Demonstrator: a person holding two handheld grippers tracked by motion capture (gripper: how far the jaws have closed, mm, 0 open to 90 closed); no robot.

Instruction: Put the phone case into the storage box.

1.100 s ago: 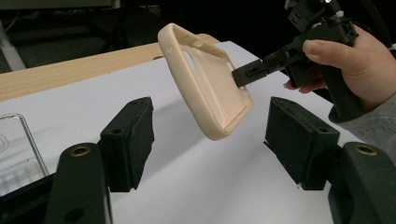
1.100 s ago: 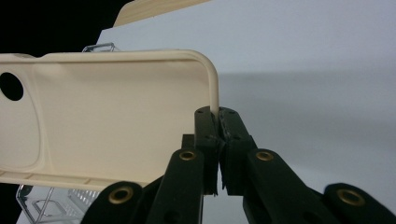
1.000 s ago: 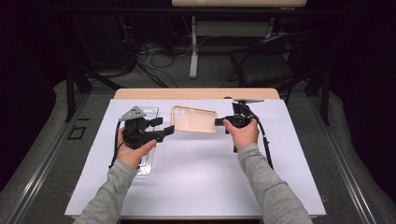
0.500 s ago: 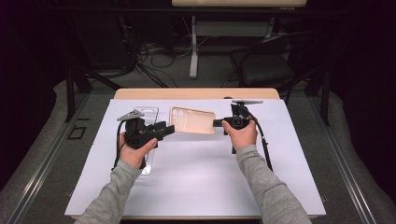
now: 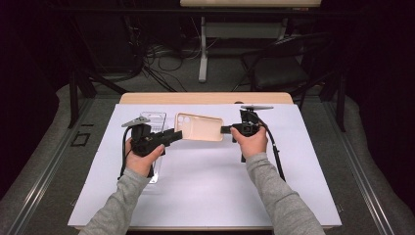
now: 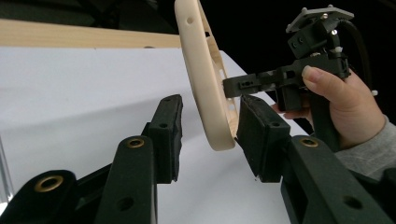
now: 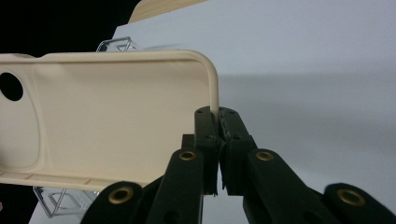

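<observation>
A beige phone case hangs level above the white sheet, between my two grippers. My right gripper is shut on its right end; in the right gripper view the pads pinch the case's rim at my right gripper. My left gripper reaches the case's left end. In the left gripper view the case stands edge-on between the jaws of my left gripper. Those jaws have just been closing, with a gap still showing at the left pad. The right gripper shows beyond.
A clear plastic box lies on the white sheet behind my left hand, and also shows as the clear box past the case. The wooden table edge runs along the back. Dark floor and cables lie beyond.
The left gripper's jaws have narrowed around the case's left end, and it has edged slightly toward the case. The right gripper and the case have stayed in place.
</observation>
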